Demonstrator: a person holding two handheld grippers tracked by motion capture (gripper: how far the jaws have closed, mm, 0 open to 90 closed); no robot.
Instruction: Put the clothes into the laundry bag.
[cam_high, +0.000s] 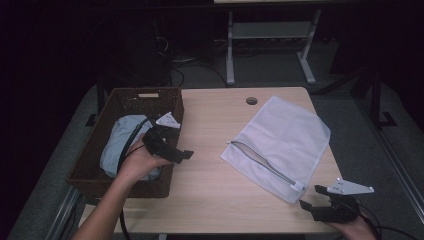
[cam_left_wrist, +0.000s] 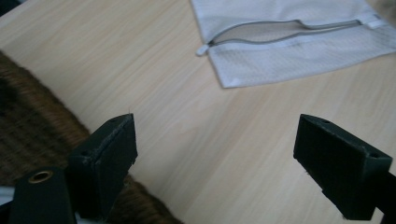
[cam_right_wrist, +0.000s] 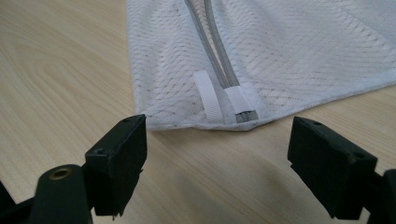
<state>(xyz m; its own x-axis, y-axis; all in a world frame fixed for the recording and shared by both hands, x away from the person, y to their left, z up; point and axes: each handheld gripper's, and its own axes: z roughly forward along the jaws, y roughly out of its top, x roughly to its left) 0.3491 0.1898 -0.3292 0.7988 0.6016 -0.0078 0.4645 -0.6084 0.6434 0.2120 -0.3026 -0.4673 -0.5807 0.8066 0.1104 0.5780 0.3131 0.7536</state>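
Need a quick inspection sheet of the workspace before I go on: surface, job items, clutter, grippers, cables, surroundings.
Surface: light wooden table, round grommet hole near far edge.
Job's things: white mesh bag lying flat, zipper partly open; brown wicker basket at left holding a pale blue cloth.
Clutter: nothing seen.
Grippers: left gripper open over basket edge; right gripper open, at bag's near corner.
Cables: black cable trails from left gripper.
Surroundings: dark room, white desk frame behind.
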